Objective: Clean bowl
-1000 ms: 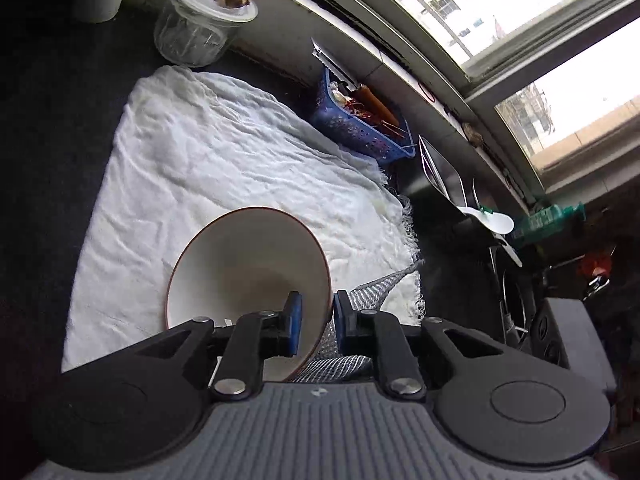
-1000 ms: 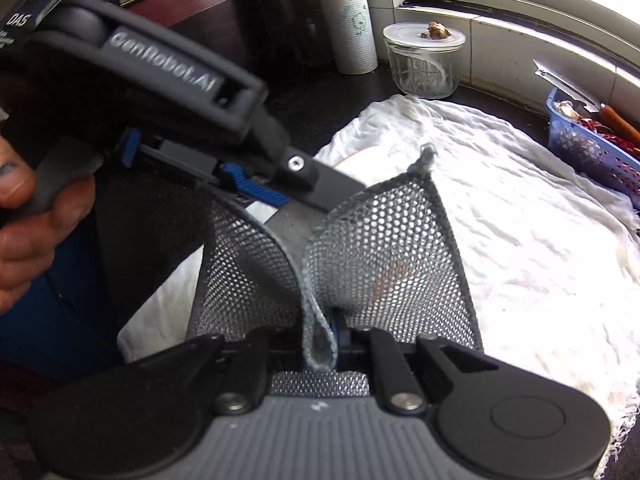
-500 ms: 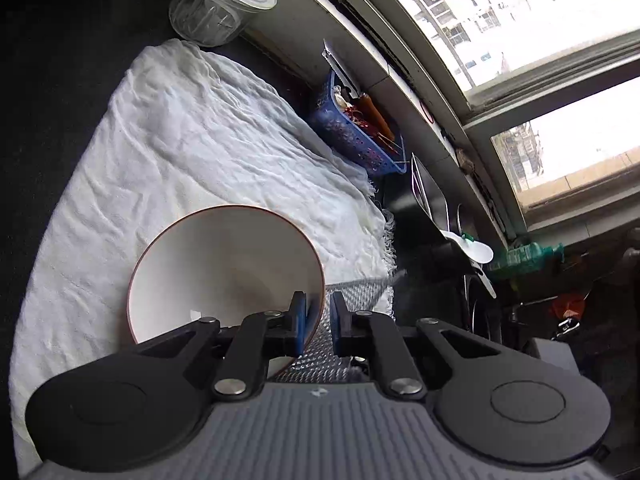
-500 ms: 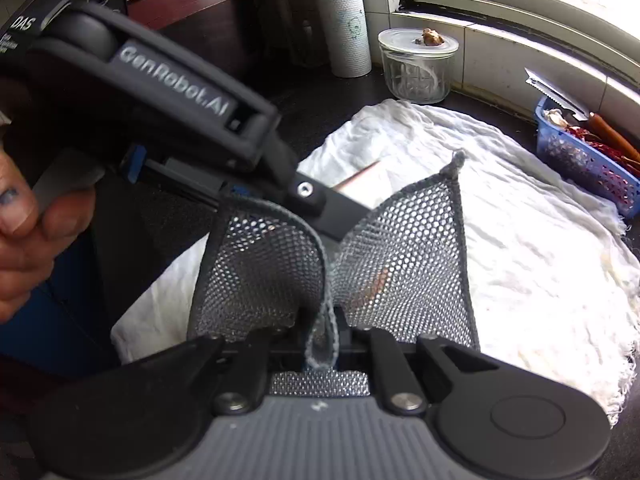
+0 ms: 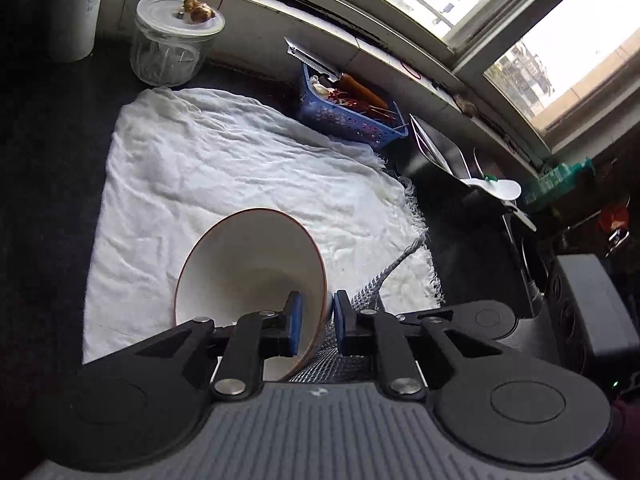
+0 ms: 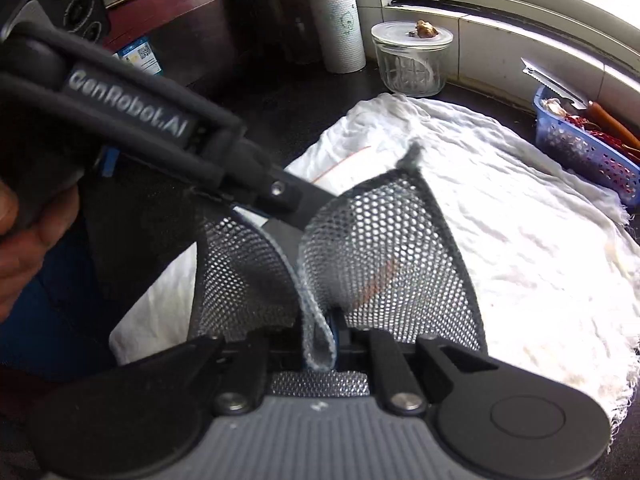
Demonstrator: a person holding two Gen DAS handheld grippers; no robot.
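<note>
Over the white cloth (image 5: 208,168), left gripper (image 5: 314,322) jaws pinch bowl (image 5: 248,264) rim; ceramic, rigid, breakable, rim's the handle. Right gripper (image 6: 320,344) clamps soft mesh scrubber (image 6: 380,248).

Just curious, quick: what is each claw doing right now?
Left gripper: shut on the bowl rim.
Right gripper: shut on the mesh cloth.

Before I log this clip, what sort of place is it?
Most likely a home kitchen counter under a window. A dark countertop carries a white cloth, a lidded glass jar and a blue basket with a serrated knife; a paper towel roll stands nearby.
</note>
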